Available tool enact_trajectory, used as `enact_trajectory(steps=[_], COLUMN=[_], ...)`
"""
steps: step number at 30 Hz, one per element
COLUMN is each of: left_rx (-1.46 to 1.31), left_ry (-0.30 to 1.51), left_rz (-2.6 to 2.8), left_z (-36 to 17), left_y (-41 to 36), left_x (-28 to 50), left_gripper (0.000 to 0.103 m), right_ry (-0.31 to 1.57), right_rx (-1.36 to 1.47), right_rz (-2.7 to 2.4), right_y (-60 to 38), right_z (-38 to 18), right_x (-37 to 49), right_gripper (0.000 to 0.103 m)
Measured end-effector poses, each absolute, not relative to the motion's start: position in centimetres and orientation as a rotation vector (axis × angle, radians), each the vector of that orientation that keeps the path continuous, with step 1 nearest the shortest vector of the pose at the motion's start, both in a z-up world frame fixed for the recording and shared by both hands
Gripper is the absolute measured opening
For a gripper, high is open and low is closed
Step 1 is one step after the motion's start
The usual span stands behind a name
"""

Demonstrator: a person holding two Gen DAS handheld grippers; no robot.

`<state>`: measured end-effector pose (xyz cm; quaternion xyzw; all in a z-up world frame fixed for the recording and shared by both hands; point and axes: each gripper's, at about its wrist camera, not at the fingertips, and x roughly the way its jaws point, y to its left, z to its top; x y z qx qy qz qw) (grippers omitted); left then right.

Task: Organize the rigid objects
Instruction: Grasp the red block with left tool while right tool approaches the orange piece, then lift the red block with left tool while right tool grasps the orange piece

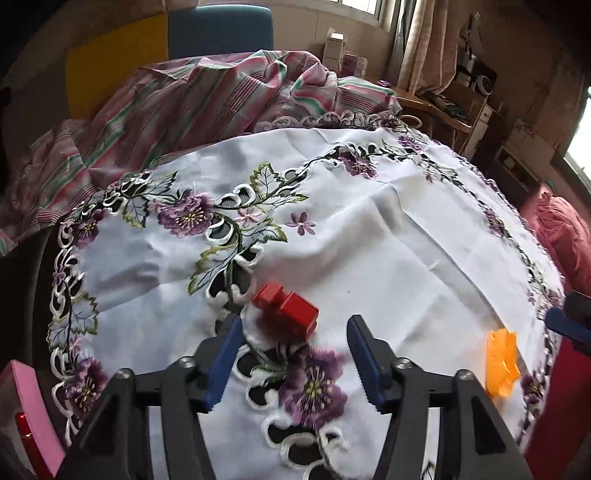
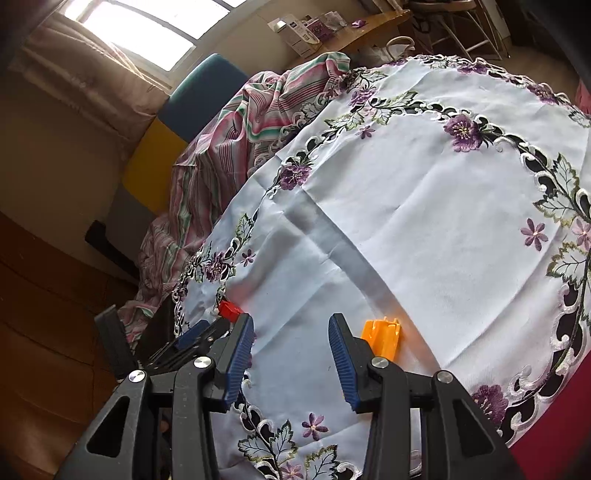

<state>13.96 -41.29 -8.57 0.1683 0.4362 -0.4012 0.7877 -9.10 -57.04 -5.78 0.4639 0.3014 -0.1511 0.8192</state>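
A small red plastic block [image 1: 286, 308], boxy with a stepped, notched end, lies on its side on the white embroidered tablecloth [image 1: 388, 236], just ahead of the left gripper [image 1: 293, 354] and slightly toward its left finger; its hard glossy faces contrast with the soft cloth. The left gripper's jaws stand open and hold nothing, the ribbed blue pads [image 1: 225, 365] set on black plastic arms. Well to the right on the same cloth lies a small orange plastic piece [image 1: 501, 363], translucent-looking with ridged, tabbed edges. In the right wrist view this orange piece [image 2: 382, 334] sits just beyond the right gripper [image 2: 291, 354], near its right finger; these jaws are likewise open and empty. The red block [image 2: 229, 309] shows there partly hidden behind the left gripper's tips. The cloth covering the counter is smooth, creased white fabric with purple stitched flowers, green leaves and cutwork scrolls along its rim. Behind it a pink, green and white striped sheet [image 1: 192, 96] lies rumpled. Further back stand a blue chair back [image 1: 219, 27], a yellow panel [image 1: 110, 70], beige curtains [image 1: 421, 40] and a bright window [image 2: 147, 26].
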Motion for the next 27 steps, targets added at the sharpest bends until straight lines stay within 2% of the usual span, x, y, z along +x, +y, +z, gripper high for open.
enact_trajectory(steps=[4,5,12,17,27], left_rx=[0.358,0.365,0.343,0.301,0.247], left_ry=[0.967,0.967,0.974,0.954,0.878], left_rz=[-0.821,-0.812,-0.801,-0.819,-0.876], left_z=[-9.9,-10.1,-10.2,-8.3,-3.7], left_y=[-42.6,-42.9,-42.1,-40.3,-36.1], left_x=[15.1,15.2,15.3,13.9,8.6], left_gripper=[0.058,0.037,0.037,0.037,0.037], right_ry=[0.643,0.642,0.648,0.677,0.864], right_rx=[0.993,0.994,0.976,0.990,1.021], right_rz=[-0.303,-0.298,-0.279,-0.312,-0.464], right_y=[-57.1,-57.1,-56.9,-57.1,-57.5], right_z=[-5.9,-5.9,-5.7,-6.1,-7.9], right_x=[-8.9,-8.9,-8.6,-8.6,-8.1], right_gripper=[0.043,0.043,0.043,0.043,0.043])
